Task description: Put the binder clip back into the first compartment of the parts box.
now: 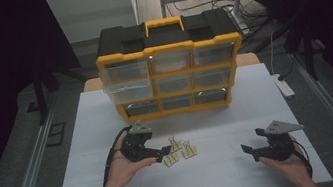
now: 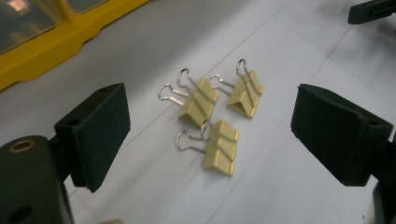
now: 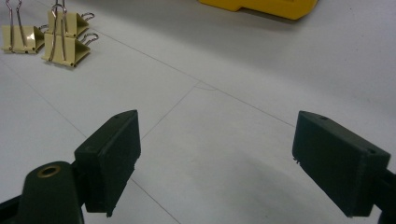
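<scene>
Clips (image 2: 215,109), three yellow ones, lie clustered on the table (image 1: 218,115). Left gripper (image 1: 166,150) is just beside them, jaws spread; right gripper (image 1: 249,151) sits well apart, also spread.

Three yellow binder clips (image 2: 215,112), clustered, flat on white table (image 1: 226,165)

The high view looked forward and down over the whole bench (image 1: 110,133). Both gripper views sat low and close, sharing the binder clips (image 2: 219,121), upper left for the right one.
</scene>
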Demonstrator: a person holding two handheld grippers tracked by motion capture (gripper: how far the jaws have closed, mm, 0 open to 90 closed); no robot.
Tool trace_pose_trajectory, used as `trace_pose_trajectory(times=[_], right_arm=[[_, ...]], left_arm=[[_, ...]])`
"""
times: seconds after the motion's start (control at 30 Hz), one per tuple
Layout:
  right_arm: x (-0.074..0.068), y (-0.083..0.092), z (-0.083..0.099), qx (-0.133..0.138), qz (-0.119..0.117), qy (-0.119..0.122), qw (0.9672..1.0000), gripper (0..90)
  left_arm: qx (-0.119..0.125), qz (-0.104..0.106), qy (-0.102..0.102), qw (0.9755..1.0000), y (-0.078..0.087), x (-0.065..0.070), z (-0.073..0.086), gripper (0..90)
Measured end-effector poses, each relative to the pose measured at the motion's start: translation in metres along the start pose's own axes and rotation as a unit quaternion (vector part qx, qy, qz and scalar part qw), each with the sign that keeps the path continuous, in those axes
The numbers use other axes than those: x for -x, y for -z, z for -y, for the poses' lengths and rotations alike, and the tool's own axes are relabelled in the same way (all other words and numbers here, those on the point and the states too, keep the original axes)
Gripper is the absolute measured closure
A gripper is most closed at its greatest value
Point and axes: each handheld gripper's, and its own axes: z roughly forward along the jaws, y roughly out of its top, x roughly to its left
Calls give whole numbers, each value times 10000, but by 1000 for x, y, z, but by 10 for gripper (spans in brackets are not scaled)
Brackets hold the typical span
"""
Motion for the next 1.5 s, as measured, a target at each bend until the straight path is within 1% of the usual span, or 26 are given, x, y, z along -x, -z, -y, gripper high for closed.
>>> trace_pose_trajectory(times=[0.13, 0.2, 0.27, 0.33, 0.37, 0.4, 0.5, 0.67, 0.8, 0.93, 1.03, 1.07, 1.1, 1.13, 1.2, 1.33, 1.5], right_arm=[[0, -1, 0, -30, -3, 5, 10000, 155], [0, -1, 0, -39, 2, 1, 10000, 155], [0, -1, 1, -41, -6, -6, 10000, 155], [0, -1, 1, -42, -7, -8, 10000, 155], [0, -1, 1, -43, -6, -6, 10000, 155], [1, -1, 1, -46, -7, -2, 10000, 155], [1, -2, 1, -74, 11, -8, 10000, 155], [1, -2, 1, -78, -8, 2, 10000, 155], [0, -2, 1, -85, 6, 24, 10000, 156], [0, -2, 1, -61, 31, 50, 10000, 158], [1, -2, 1, -90, 43, 36, 9999, 158], [1, -2, 1, -90, 43, 36, 9999, 158], [1, -2, 1, -85, 58, 22, 9999, 159], [1, -2, 1, -73, 54, 26, 10000, 159], [1, -2, 1, -80, 45, 18, 10000, 159], [1, -3, 1, -102, 53, 25, 9999, 159], [1, -3, 1, -111, 46, 11, 9999, 159]], left_arm=[[-64, 54, -75, 9999, -6, 2, -7, 130], [-79, 83, -57, 9999, -9, 2, -10, 131], [-140, 96, -80, 9998, -12, 1, -10, 132], [-237, 80, -95, 9996, -16, 0, -8, 132], [-268, 97, -63, 9996, -17, -1, -7, 133], [-284, 126, -33, 9995, -18, -2, -7, 136], [-334, 154, -45, 9993, -18, -2, -5, 144], [-419, 151, -23, 9990, -20, -6, -1, 157], [-579, 151, 13, 9982, -24, -10, 4, 185], [-706, 251, -6, 9972, -29, -12, 7, 226], [-817, 327, -20, 9961, -34, -12, 9, 280], [-817, 327, -20, 9961, -34, -12, 9, 316], [-845, 363, -37, 9958, -36, -11, 9, 316], [-884, 379, -82, 9953, -37, -11, 9, 350], [-937, 400, -109, 9947, -40, -11, 10, 413], [-992, 468, -94, 9939, -44, -14, 12, 561], [-1005, 520, -96, 9935, -44, -14, 13, 741]])
